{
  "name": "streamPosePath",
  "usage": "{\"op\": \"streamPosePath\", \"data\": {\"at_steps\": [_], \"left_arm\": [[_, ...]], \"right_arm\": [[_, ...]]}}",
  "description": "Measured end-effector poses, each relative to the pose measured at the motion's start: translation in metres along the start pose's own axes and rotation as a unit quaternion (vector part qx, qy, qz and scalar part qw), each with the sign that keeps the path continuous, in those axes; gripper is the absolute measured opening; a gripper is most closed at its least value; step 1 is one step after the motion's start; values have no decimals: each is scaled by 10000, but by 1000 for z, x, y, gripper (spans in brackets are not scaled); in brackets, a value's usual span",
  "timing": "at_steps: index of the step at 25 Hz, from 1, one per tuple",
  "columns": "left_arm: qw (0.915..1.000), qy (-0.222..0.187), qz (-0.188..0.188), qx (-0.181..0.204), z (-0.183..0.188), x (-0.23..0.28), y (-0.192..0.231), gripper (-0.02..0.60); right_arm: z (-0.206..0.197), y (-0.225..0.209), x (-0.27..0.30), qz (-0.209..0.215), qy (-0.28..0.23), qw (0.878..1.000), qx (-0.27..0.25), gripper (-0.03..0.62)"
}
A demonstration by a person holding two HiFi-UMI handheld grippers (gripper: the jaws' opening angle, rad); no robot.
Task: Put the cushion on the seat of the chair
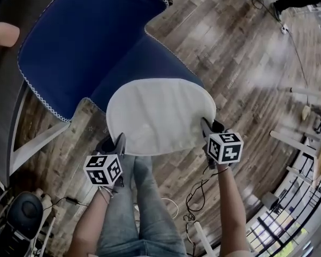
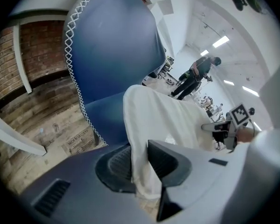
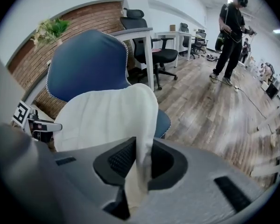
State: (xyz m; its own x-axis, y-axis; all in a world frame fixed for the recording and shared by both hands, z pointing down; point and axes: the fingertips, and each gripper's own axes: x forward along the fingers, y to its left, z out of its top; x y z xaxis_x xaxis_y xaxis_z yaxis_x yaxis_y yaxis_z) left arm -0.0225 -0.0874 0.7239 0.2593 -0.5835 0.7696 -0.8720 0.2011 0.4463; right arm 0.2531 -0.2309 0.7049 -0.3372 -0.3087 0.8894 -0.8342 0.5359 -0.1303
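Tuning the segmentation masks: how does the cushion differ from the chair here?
Colour: the cushion is plain white; the chair is blue with white zigzag edging. Size: the cushion is smaller, roughly covering the chair's seat. State: the cushion is pinched by the left gripper and right gripper; the chair stands ungripped. Both have rounded outlines.

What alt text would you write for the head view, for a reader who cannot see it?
Seen from above, the left gripper and the right gripper each pinch the near edge of a white cushion over the seat of a blue chair on a wooden floor.
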Motion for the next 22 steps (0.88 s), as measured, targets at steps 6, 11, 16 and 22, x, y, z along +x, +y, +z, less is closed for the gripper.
{"op": "streamPosePath", "data": {"at_steps": [6,11,16,22], "left_arm": [[9989,-80,92,-451,-1,10,1,72],[9944,-217,277,-993,11,14,1,72],[9867,-369,413,-1528,9,24,4,72],[9775,-601,692,-1897,3,41,16,72]], "right_arm": [[36,-6,25,110,190,9983,-538,63],[71,-6,50,175,431,9932,-1071,74],[107,1,72,176,568,9833,-1720,74],[138,11,97,246,658,9735,-2177,74]]}}
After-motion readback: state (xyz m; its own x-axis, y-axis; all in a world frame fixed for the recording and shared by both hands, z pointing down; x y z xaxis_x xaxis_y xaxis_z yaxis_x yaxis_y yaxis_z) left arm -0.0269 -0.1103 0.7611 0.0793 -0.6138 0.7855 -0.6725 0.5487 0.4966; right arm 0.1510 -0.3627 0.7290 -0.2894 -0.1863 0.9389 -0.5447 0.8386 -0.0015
